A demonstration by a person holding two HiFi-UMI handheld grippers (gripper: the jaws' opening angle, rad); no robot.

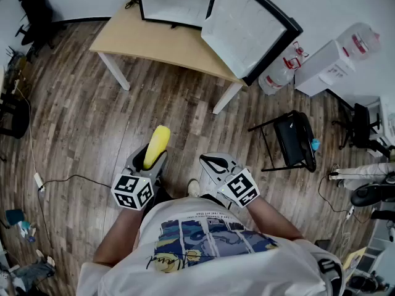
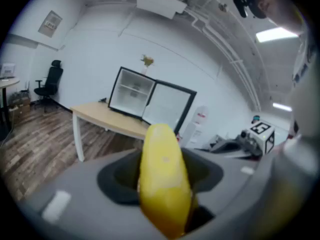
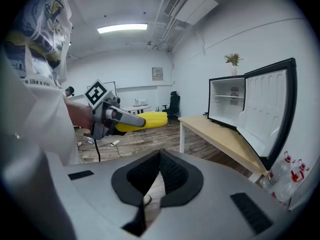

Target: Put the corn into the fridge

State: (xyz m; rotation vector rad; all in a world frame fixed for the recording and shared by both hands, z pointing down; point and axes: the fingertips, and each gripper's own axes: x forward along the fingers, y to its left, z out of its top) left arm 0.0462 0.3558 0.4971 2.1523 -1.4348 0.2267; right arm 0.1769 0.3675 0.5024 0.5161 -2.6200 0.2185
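In the head view, your left tongs (image 1: 152,159) pinch the corn (image 1: 158,142). Its yellow tip sticks out forward, past the jaws. Your right tongs (image 1: 215,163) are just beside the left ones, on their right, and they carry nothing. Both are above the floor (image 1: 92,116). Ahead of both tongs, well apart from them, stands the counter (image 1: 148,42). On it is the fridge (image 1: 176,2), with its door (image 1: 247,29) swung open to the right.

In the left gripper view, the corn stands between the two jaws and fills the gap. The jaws are wide, but they press on it from both sides. Beyond the corn you see the counter and the open fridge, straight ahead.

In the right gripper view, the jaws are pressed together at their tips, with nothing between them. To the left of them, the left tongs hold the corn nearly level. The open fridge is ahead and to the right, on the counter.
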